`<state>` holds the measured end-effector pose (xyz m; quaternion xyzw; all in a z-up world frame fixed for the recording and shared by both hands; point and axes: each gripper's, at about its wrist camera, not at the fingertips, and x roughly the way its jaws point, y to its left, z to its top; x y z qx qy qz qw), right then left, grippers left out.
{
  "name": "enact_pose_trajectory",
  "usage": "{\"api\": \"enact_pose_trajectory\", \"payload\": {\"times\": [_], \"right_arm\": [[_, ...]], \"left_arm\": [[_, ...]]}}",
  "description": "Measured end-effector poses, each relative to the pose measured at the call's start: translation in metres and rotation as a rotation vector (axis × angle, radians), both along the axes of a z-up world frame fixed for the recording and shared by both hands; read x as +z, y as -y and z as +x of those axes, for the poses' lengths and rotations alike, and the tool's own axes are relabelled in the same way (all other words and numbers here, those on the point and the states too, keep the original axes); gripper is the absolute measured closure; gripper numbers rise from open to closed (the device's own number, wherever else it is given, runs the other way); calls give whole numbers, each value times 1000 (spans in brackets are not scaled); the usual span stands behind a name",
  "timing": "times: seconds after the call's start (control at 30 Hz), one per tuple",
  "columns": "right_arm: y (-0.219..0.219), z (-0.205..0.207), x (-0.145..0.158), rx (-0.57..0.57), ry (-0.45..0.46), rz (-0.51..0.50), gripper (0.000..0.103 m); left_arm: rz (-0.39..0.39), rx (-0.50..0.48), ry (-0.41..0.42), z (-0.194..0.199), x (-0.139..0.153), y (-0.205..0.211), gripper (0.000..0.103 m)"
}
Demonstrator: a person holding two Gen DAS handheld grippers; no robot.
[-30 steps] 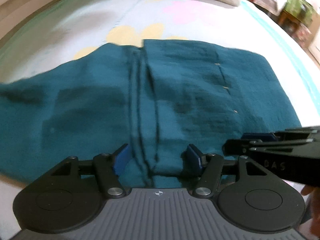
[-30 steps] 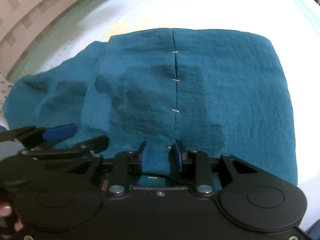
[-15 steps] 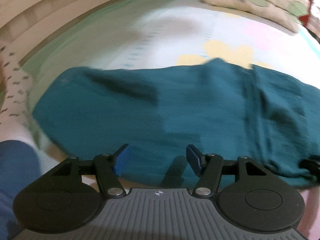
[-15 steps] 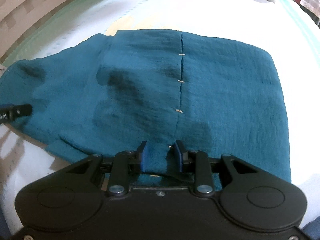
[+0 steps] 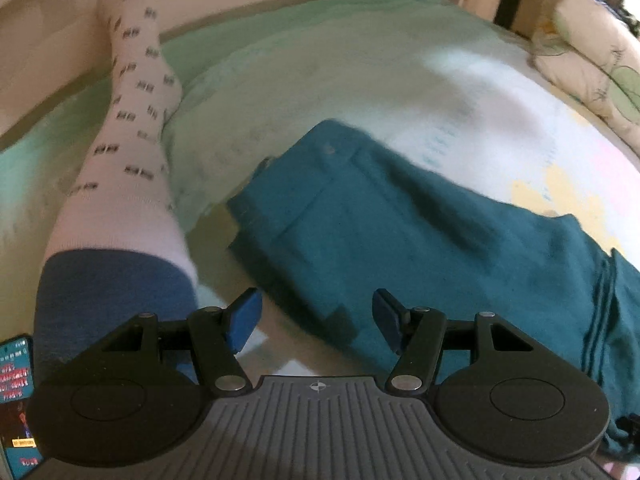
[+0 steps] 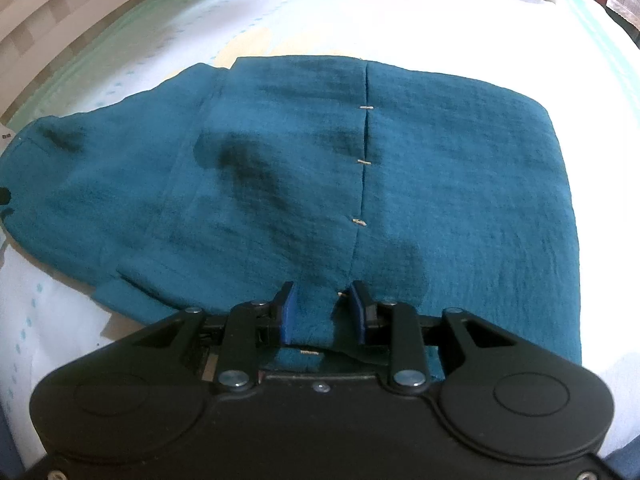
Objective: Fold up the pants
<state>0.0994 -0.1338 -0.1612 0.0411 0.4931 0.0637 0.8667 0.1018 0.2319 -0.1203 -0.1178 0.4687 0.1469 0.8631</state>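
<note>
Teal pants [image 6: 360, 184] lie flat on a bed, folded lengthwise, with a stitched seam running up the middle. My right gripper [image 6: 322, 314] is shut on the near edge of the pants at that seam; cloth fills the gap between its blue pads. In the left wrist view the pants [image 5: 400, 236] stretch from the centre to the right, with one end pointing to the upper left. My left gripper [image 5: 316, 316] is open and empty, just above the near left edge of the pants.
A person's leg in a white patterned sock with a blue cuff [image 5: 120, 152] lies to the left of the pants. A phone screen [image 5: 14, 392] shows at the far left. Pillows [image 5: 592, 60] lie at the far right. The pale printed bedsheet [image 6: 440, 20] surrounds the pants.
My left gripper has swung left along the pants, from the middle seam to the left end, still open. My right gripper keeps its hold and has barely moved.
</note>
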Motion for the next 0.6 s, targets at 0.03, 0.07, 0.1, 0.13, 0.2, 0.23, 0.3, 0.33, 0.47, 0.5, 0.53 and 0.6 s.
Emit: {"api": "enact_pose_trajectory", "payload": {"times": [0.03, 0.07, 0.1, 0.13, 0.2, 0.23, 0.3, 0.33, 0.47, 0.5, 0.53, 0.6], "right_arm": [[0, 0, 0, 0, 0, 3, 63], [1, 0, 0, -1, -1, 7, 62], [1, 0, 0, -2, -1, 9, 62], [2, 0, 0, -1, -2, 11, 62], [2, 0, -1, 1, -4, 13, 62], [2, 0, -1, 3, -5, 13, 62], [2, 0, -1, 6, -6, 13, 62], [2, 0, -1, 7, -6, 13, 62], [2, 0, -1, 5, -6, 12, 62], [1, 0, -1, 5, -7, 9, 62], [1, 0, -1, 5, -9, 5, 62], [-2, 1, 0, 9, -12, 2, 58]], "left_arm": [[-11, -3, -20, 0, -2, -3, 43], [-22, -14, -39, 3, -6, -4, 43], [-34, -31, -61, 6, -11, -4, 43], [-40, -39, -77, 8, -16, -3, 43], [-50, -45, -90, 12, -23, -1, 43], [-43, -42, -92, 14, -26, 1, 43], [-14, -36, -75, 18, -27, 4, 43], [-2, -34, -73, 21, -28, 6, 42], [28, -30, -55, 29, -31, 9, 33], [24, -26, -45, 30, -32, 7, 32], [16, -19, -35, 31, -33, 4, 31], [3, -5, -16, 32, -34, 1, 30]]}}
